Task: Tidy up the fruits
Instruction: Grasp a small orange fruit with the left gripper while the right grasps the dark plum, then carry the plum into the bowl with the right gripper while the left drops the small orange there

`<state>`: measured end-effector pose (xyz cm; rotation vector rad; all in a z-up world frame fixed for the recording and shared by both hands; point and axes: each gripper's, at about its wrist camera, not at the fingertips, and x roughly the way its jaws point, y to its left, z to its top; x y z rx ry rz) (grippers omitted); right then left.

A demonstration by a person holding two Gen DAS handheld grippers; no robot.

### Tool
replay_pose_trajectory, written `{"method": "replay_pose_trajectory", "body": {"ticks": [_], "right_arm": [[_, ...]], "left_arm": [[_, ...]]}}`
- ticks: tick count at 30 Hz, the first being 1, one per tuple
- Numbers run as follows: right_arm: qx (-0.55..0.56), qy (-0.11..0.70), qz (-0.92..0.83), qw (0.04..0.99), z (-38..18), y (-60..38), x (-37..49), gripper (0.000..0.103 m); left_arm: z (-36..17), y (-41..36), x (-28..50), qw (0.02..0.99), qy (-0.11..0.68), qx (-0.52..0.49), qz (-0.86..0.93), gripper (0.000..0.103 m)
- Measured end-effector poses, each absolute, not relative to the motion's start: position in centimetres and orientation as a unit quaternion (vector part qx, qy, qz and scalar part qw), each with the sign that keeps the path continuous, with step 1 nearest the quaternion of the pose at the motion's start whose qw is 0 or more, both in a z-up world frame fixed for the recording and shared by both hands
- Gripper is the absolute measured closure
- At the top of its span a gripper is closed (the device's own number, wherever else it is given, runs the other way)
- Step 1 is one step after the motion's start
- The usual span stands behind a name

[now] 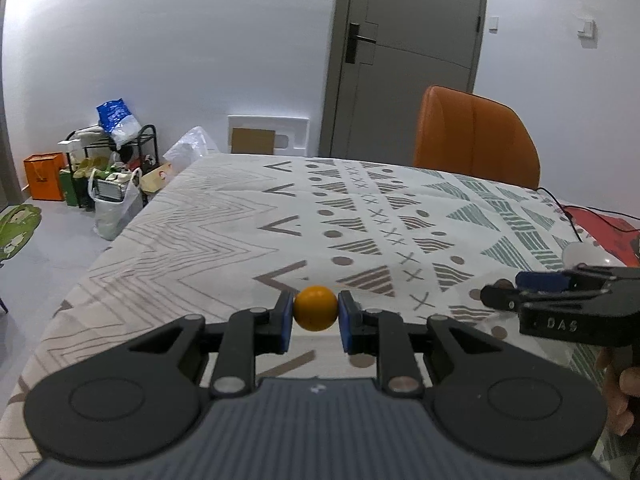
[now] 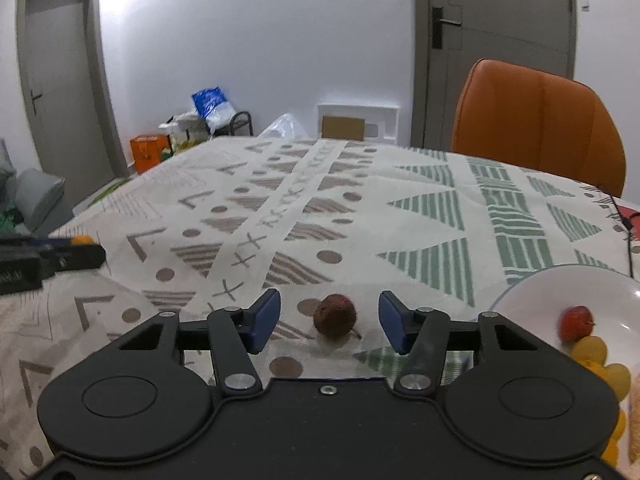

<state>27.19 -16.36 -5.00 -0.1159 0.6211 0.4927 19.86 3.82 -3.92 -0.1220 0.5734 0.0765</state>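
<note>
Item one: small round orange-yellow fruit (image 1: 315, 308), pinched between the blue pads of my left gripper (image 1: 315, 314), jaws narrow and pressing on both its sides, held above the patterned white, grey and green tablecloth (image 1: 224, 232). In the right wrist view this same gripper (image 2: 86, 254) shows at nine o'clock, a sliver of the orange fruit at its tip.

Item two: dark reddish-brown rough-skinned round fruit (image 2: 334, 316), lying on the cloth between the blue pads of my right gripper (image 2: 329, 322). Jaws stand part-way apart, a clear gap on each side of the fruit, neither pad touching it. In the left wrist view this gripper (image 1: 504, 294) enters at three o'clock, with fingers of the person's hand (image 1: 624, 388) below it at four o'clock.

Item three: white round bowl (image 2: 532, 284), at four o'clock in the right wrist view, just beside the right gripper. Contents: one small red fruit (image 2: 576, 322), and below it several yellow-green round fruits (image 2: 592, 350), partly cut off by the frame edge.

Item four: orange upholstered chair (image 2: 536, 120), at the table's far side, one o'clock.
</note>
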Motion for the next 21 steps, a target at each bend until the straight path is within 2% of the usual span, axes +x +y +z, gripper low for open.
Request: {"method": "replay_pose_trajectory", "body": {"ticks": [3, 21], "right_arm": [[-0.072, 0.314, 0.245, 0.915, -5.4, -15.8, 27.4, 0.081], [-0.034, 0.276, 0.219, 0.935, -2.2, -20.1, 24.9, 0.081]], "left_arm": [[-3.8, 4.1, 19.7, 0.957, 0.282, -0.063, 0.039, 0.081], [-2.8, 0.5, 19.9, 0.961, 0.271, -0.049, -0.005, 0.081]]}}
